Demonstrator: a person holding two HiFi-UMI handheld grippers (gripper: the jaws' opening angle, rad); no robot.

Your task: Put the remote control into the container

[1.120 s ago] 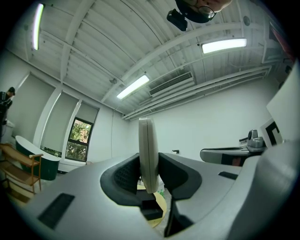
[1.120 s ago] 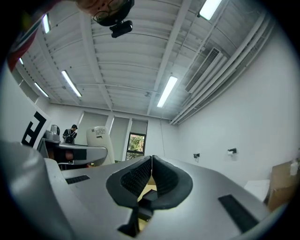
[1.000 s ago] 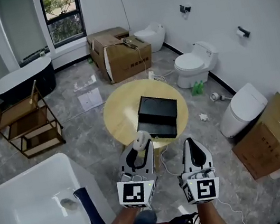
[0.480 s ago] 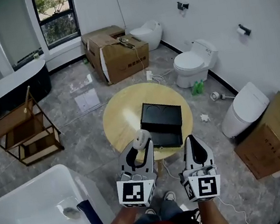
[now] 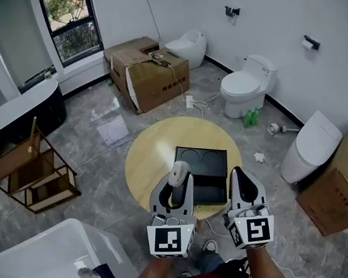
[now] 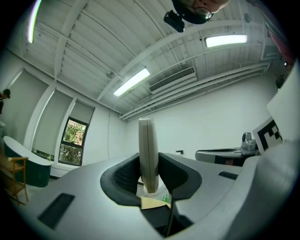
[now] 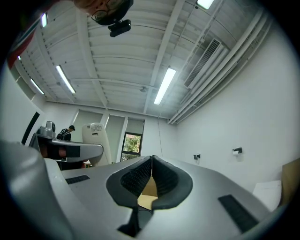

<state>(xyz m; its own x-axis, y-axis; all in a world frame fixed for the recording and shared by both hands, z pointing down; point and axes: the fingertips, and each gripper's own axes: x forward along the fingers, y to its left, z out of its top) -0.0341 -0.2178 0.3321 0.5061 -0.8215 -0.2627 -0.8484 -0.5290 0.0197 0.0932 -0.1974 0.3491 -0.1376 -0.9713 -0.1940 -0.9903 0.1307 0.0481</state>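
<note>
A white remote control point(image 5: 179, 173) stands on edge between the jaws of my left gripper point(image 5: 177, 187), which is shut on it. In the left gripper view the remote point(image 6: 148, 154) rises upright from the pads of that gripper point(image 6: 149, 180). A black open container point(image 5: 210, 192) lies on the round wooden table point(image 5: 145, 166), just ahead of both grippers. My right gripper point(image 5: 241, 176) hangs beside the left one over the table's near edge. Its pads meet with nothing between them in the right gripper view point(image 7: 151, 180).
A white bathtub point(image 5: 37, 272) is at the lower left and a wooden shelf point(image 5: 30, 173) at the left. Toilets point(image 5: 245, 86) point(image 5: 308, 144) line the right wall. Cardboard boxes stand behind the table point(image 5: 149, 73) and at the right point(image 5: 338, 182).
Both grippers have moved forward to the table. The container now lies right in front of their tips. The remote stays in the left gripper.
</note>
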